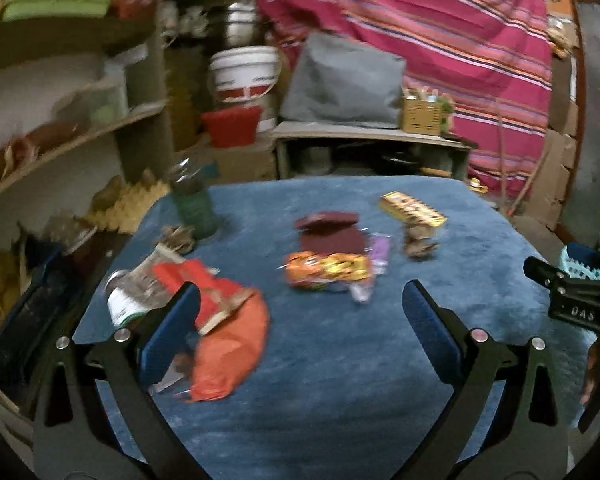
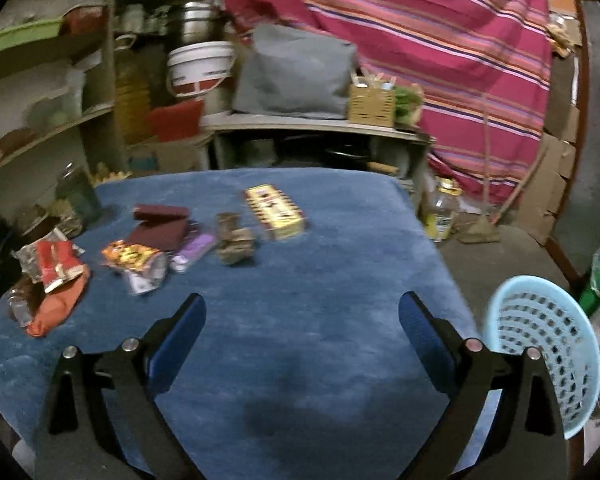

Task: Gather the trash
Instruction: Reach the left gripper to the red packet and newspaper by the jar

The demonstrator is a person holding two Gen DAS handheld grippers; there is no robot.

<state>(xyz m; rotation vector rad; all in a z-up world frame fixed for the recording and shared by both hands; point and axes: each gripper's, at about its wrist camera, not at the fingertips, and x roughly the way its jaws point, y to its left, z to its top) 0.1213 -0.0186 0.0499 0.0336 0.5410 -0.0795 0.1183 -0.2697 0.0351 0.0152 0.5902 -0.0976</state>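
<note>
Trash lies on a blue cloth-covered table. An orange-red wrapper lies near left, with a small clear bottle beside it. An orange snack packet, a maroon pouch, a purple wrapper, a brown crumpled scrap and a yellow box lie further out. My left gripper is open and empty, its left finger next to the orange-red wrapper. My right gripper is open and empty over bare cloth.
A light blue perforated basket sits at the table's right edge. A green jar stands at the far left. Shelves, a white bucket, a grey bag and a striped cloth stand behind.
</note>
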